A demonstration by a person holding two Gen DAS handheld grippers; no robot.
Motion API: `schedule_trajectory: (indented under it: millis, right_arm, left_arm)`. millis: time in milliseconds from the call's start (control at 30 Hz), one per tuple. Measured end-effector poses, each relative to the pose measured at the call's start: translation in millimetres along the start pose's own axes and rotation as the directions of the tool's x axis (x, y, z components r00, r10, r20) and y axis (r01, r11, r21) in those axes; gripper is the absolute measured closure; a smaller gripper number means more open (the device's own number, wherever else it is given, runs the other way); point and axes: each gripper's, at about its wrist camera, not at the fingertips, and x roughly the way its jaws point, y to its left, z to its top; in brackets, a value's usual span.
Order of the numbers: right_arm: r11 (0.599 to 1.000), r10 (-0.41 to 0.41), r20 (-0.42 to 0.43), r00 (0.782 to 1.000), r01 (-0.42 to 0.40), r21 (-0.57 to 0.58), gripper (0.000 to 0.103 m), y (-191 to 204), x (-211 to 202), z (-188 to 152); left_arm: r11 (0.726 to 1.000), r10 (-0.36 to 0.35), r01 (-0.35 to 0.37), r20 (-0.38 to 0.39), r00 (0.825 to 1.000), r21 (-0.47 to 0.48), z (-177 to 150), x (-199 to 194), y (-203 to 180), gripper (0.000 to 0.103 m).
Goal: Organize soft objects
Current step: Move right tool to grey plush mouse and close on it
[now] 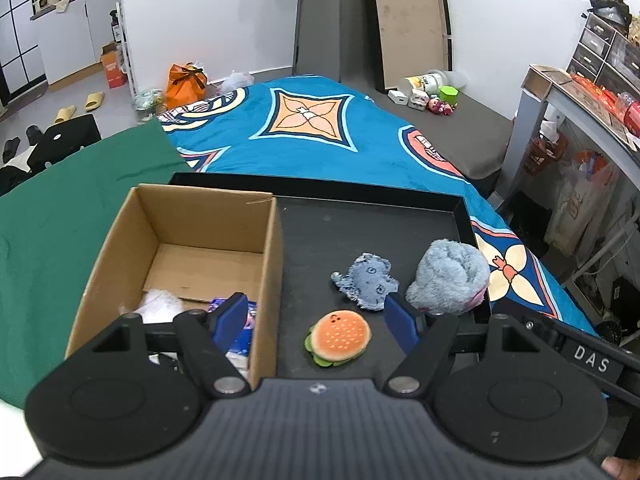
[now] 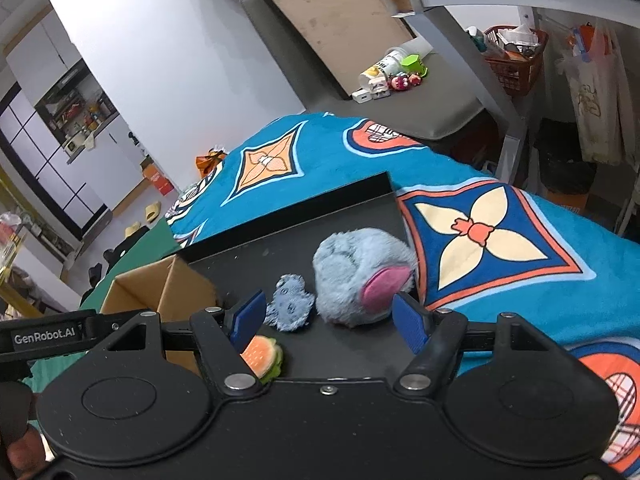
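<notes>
A black tray (image 1: 400,232) holds an open cardboard box (image 1: 132,240) on its left side, with a white item (image 1: 158,306) and a blue-purple item (image 1: 250,320) inside. On the tray lie a plush burger (image 1: 339,338), a flat blue-grey plush (image 1: 367,282) and a large fluffy blue plush (image 1: 450,276). My left gripper (image 1: 316,320) is open and empty, above the burger. My right gripper (image 2: 330,318) is open and empty, in front of the fluffy plush (image 2: 356,272), with the flat plush (image 2: 291,303) and the burger (image 2: 264,356) to its left. The box (image 2: 160,284) shows at left.
The tray (image 2: 320,216) lies on a bed with a blue patterned blanket (image 1: 328,136) and a green cloth (image 1: 60,220). A grey bench (image 1: 460,120) with small toys stands behind. A shelf unit (image 1: 580,112) with bags stands at right.
</notes>
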Motion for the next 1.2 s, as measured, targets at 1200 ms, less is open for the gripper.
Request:
schedule_trajectory:
  millis: [1200]
  right_arm:
    - [0.983, 0.03, 0.039, 0.999, -0.037, 0.177, 0.055, -49, 64, -5]
  left_arm:
    - [0.999, 0.024, -0.022, -0.072, 0.997, 0.024, 5, 80, -49, 0.029]
